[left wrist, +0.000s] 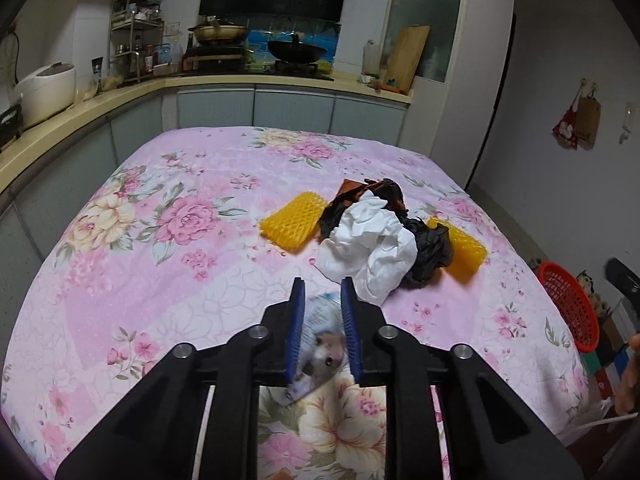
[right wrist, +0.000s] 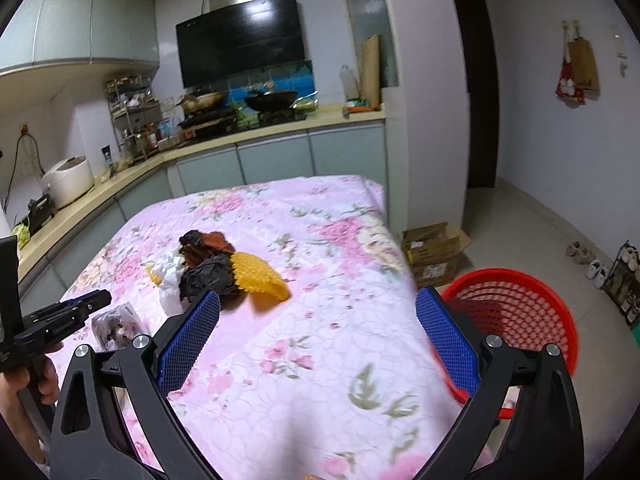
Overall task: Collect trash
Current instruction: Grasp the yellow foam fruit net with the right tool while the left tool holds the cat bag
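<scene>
A pile of trash lies on the pink floral tablecloth (left wrist: 160, 280): crumpled white paper (left wrist: 372, 244), black and brown wrappers (left wrist: 428, 244), and two yellow foam nets (left wrist: 292, 220). My left gripper (left wrist: 322, 292) has its blue fingers closed on a wrapper with a cat picture (left wrist: 324, 348), just in front of the pile. In the right wrist view the left gripper (right wrist: 86, 302) sits by that wrapper (right wrist: 116, 330). My right gripper (right wrist: 318, 312) is wide open and empty above the table's right part, beside the red basket (right wrist: 516, 312).
The red basket stands on the floor right of the table, also in the left wrist view (left wrist: 568, 304). A cardboard box (right wrist: 436, 252) sits behind it. Kitchen counter (left wrist: 80, 108) with rice cooker and stove runs along the left and back.
</scene>
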Motion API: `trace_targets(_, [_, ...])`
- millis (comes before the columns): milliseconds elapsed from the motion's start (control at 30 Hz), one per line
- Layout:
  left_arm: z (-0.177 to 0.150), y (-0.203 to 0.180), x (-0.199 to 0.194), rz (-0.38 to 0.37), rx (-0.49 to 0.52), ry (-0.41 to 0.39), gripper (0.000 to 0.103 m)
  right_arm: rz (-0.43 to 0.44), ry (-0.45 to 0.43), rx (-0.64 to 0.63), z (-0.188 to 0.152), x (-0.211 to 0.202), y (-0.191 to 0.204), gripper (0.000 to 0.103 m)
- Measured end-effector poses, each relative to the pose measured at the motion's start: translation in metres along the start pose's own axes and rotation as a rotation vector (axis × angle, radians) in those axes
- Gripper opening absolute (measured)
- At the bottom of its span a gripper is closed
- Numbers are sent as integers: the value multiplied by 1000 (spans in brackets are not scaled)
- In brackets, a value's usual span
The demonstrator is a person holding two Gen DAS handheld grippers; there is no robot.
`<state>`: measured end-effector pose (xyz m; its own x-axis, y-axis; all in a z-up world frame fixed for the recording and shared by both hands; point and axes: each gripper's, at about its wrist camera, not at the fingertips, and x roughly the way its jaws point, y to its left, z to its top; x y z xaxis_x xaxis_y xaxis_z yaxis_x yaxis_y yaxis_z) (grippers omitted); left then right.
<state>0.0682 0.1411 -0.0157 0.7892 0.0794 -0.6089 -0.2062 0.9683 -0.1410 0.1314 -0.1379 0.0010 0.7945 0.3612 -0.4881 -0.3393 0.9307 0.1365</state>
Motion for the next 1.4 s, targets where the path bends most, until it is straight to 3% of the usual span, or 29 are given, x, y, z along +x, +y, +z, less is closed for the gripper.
trace_targets(200, [-3, 18, 2, -11, -42, 7, 19, 39, 46, -62, 5, 19, 25, 96])
trace_targets(300, [-5, 27, 3, -5, -61, 8, 43, 50, 53, -72, 6, 20, 31, 96])
trace_targets(633, [-23, 35, 45, -7, -64, 127, 47, 74, 79, -83, 7, 26, 43, 96])
trace_targets(1000, [-27, 39, 53, -28, -120, 149, 56, 85, 91, -75, 5, 33, 46, 95])
trace_targets(1100, [-26, 36, 52, -15, -108, 151, 54, 84, 93, -77, 4, 34, 47, 95])
trace_targets(1200, [-25, 33, 52, -83, -116, 146, 29, 78, 102, -92, 4, 41, 51, 95])
trace_targets(1400, [-23, 26, 46, -78, -92, 107, 17, 49, 133, -131, 5, 64, 53, 85])
